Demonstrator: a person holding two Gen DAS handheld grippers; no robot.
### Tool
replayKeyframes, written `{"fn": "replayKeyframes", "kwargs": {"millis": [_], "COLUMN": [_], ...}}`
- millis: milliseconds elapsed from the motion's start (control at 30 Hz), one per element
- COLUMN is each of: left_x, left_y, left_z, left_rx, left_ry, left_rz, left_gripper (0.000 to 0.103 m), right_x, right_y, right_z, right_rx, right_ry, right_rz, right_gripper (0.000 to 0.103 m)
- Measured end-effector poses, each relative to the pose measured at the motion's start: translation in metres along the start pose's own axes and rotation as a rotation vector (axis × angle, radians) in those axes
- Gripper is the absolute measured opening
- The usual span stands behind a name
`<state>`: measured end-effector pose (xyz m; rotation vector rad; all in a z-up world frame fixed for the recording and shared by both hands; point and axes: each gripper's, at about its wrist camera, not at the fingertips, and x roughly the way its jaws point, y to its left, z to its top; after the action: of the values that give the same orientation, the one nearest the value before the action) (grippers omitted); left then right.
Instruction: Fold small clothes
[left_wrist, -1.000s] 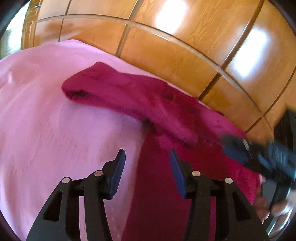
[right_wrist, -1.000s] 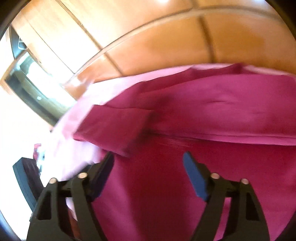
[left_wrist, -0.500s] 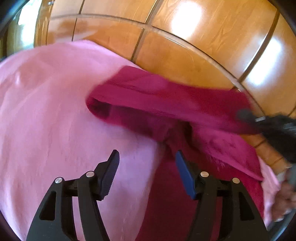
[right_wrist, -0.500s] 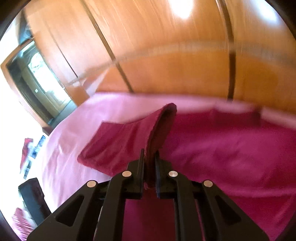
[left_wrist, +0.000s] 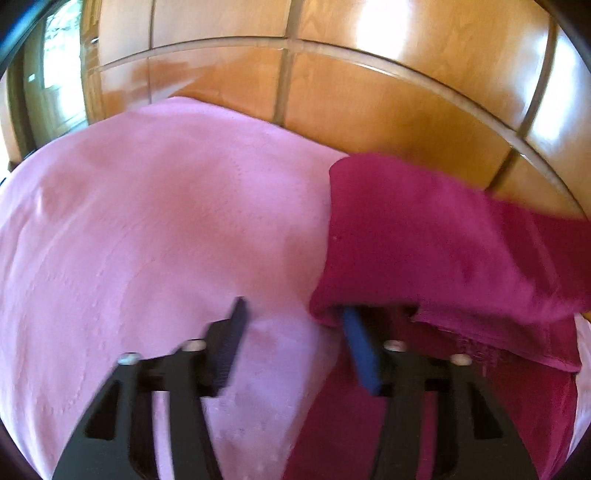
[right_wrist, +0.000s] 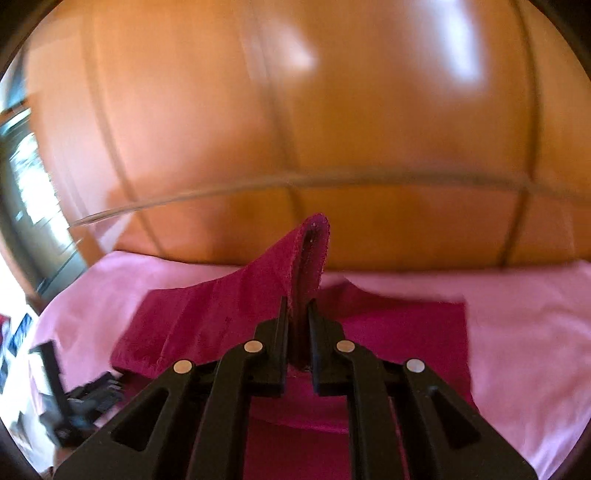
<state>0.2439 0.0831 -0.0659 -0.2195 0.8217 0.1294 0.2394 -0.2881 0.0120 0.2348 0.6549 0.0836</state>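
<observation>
Cloth (right_wrist: 229, 317), a deep magenta garment, lay on a pink sheet (left_wrist: 147, 229) spread over the bed, with glossy wooden wardrobe doors (right_wrist: 295, 129) rising just behind. The right gripper (right_wrist: 297, 314) was pressed together on a fold of the garment, and a hemmed edge stood up above its fingertips while the rest draped down to the sheet on both sides. The left gripper (left_wrist: 291, 317) sat at the garment's near left edge with its jaws closing; its blue-padded finger (left_wrist: 360, 350) was tucked under a lifted flap of the fabric, and the other finger (left_wrist: 232, 343) was over bare sheet, not touching the cloth. From the right camera that gripper showed only as a dark blur at lower left.
</observation>
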Motion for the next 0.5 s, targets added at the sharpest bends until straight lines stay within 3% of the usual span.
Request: {"fn": "replayKeyframes", "kwargs": {"millis": [100,233,400,467,500], "left_x": [-0.002,-0.001,-0.006,-0.02,-0.03], "left_y": [-0.013,-0.019,-0.008,0.002,0.004], "left_z": [-0.006,-0.01,-0.009,-0.012,-0.014], "left_rx": [0.079,0.126,0.112,0.087,0.083], "left_ry": [-0.003,-0.009,0.006,-0.002,-0.028], "left_rz": [-0.023,-0.012,-0.067,-0.142,-0.159], "left_gripper": [0.016,0.016,0.016,0.022,0.031], "right_x": [0.025,0.05,0.051,0.044,0.037], "right_y": [-0.035,-0.064,-0.077,-0.08,-0.077], "right_z": [-0.022,-0.053,-0.055,-0.055,-0.052], "right_rx": [0.077,0.14,0.21,0.206,0.206], "right_ry": [0.084,0.157,0.15,0.146,0.134], "right_rz": [-0.043,-0.091,-0.04,-0.036,-0.033], "right_gripper": [0.008,0.008,0.008,0.018,0.025]}}
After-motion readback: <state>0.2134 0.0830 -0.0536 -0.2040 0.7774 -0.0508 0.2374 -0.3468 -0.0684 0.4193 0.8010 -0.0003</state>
